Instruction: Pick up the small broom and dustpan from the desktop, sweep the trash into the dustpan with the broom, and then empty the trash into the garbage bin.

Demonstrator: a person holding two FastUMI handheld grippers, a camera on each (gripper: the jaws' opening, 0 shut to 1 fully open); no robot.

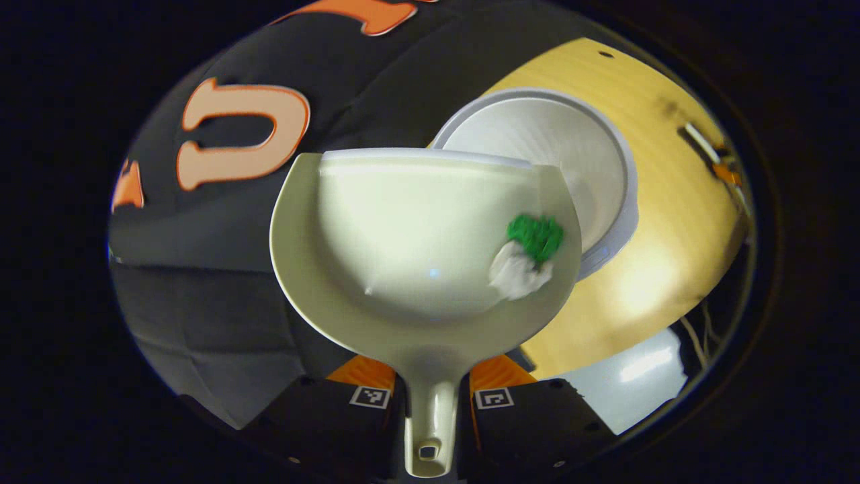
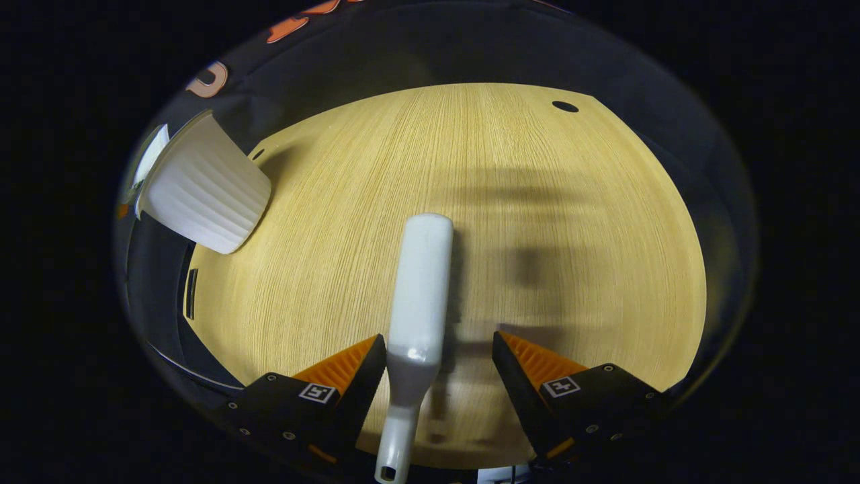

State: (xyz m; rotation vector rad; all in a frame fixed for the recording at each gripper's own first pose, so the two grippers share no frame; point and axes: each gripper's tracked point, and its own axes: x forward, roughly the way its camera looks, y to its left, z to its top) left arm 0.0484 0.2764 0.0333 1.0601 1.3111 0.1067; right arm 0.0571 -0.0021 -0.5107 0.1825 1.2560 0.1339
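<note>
Your left tool (image 1: 430, 396) grips the dustpan (image 1: 416, 255) beside the garbage bin (image 1: 571, 154) (trash (image 1: 527, 255) aboard); tip it in next. Right tool (image 2: 440, 370) wide around the broom (image 2: 418, 296).

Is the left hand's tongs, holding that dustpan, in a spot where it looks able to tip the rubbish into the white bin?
Probably yes. The dustpan is held over the table, its front edge at the open garbage bin, nothing between them. The trash sits near the bin side.

Wooden tabletop (image 2: 537, 202) — pale grain, 1 small dark hole (image 2: 565, 106).
</note>
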